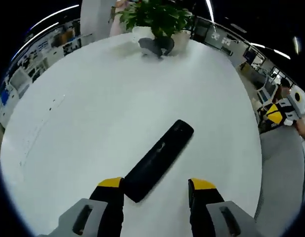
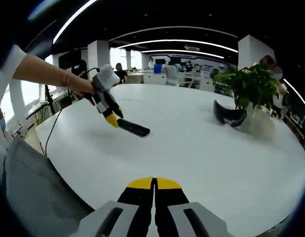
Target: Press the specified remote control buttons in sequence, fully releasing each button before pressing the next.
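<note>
White tabletop [image 1: 117,113] carries a black remote control [image 1: 159,159] lying at a slant near one edge, well away from the potted plant [image 1: 157,19] and the dark curved object [image 1: 156,47] at the far edge. In the left gripper view we see the left gripper [image 1: 157,186] with its yellow-tipped jaws spread apart, one tip right beside the remote's near end (we cannot tell whether it touches). The right gripper view gives us what that one cannot: a side look at the left gripper [image 2: 112,118], held in a person's hand [image 2: 82,85], tips down at the end of the remote [image 2: 134,128]. The right gripper [image 2: 153,183] has its jaws pressed together on nothing, near the table's edge.
</note>
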